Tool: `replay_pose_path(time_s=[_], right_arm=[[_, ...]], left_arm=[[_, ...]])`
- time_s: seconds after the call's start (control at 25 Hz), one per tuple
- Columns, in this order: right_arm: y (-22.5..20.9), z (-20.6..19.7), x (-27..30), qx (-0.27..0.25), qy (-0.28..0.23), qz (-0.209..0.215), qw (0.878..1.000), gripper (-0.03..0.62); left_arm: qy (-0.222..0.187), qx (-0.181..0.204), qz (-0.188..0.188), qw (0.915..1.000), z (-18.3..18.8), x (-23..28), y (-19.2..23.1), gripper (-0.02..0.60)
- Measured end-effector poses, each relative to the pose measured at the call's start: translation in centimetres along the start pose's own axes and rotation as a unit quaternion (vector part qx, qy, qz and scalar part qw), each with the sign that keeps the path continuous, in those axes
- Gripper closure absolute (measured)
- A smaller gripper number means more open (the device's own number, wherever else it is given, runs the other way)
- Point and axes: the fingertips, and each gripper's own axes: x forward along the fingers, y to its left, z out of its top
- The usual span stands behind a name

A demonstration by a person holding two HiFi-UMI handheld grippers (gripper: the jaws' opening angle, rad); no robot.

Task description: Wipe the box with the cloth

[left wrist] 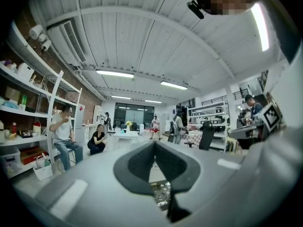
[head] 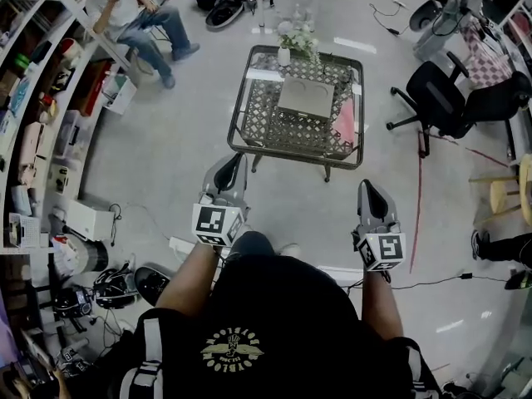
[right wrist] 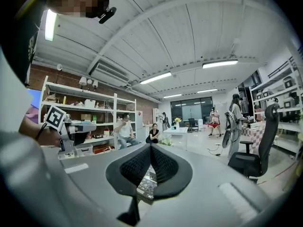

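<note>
Box (head: 305, 96): flat, pale grey-tan, lying level on the lattice top of the counter (head: 266, 127), toward its far middle.

Cloth (head: 343, 123): pink, lying on the right part of the counter, just beside the box's right edge. Whether the two touch cannot be told.

Vase (head: 284, 56): small and white, holding pale flowers, upright at the far edge of the counter, beyond the box.

Left gripper (head: 235, 163): held over the floor on the near side of the counter, well apart from the box and the cloth and pointing toward the counter. In the left gripper view its fingers (left wrist: 137, 167) are pressed together at the tips, with nothing between them.

Right gripper (head: 368, 188): right of the left gripper, also over the floor and nearer than the counter. In the right gripper view its fingers (right wrist: 165, 167) meet at the tips, with nothing between them.

Office chair (head: 440, 98): black, on the floor to the right of the counter.

Shelves (head: 33, 140): along the left wall, stacked with assorted goods.

Seated person (head: 125, 15): far left, beside the shelves.
</note>
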Motion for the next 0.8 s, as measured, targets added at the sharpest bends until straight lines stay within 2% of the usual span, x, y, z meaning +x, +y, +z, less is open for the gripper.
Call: replay_pose_path(time_s=[0.12,0.32,0.8], right_arm=[[-0.5,0.1,-0.6,-0.006,-0.002,-0.001,1.000,0.586],[-0.8,-0.1,-0.1,-0.007,-0.002,0.000,1.000,0.586],[-2.0,0.1,1.7,-0.003,-0.005,-0.015,1.000,0.586]], left_arm=[[0.001,0.016,-0.001,0.9999,-0.1,-0.2,-0.8,0.581],[0.012,0.038,-0.025,0.9989,-0.4,0.2,-2.2,0.581],[0.017,0.018,-0.042,0.9988,-0.9,3.9,-1.9,0.581]])
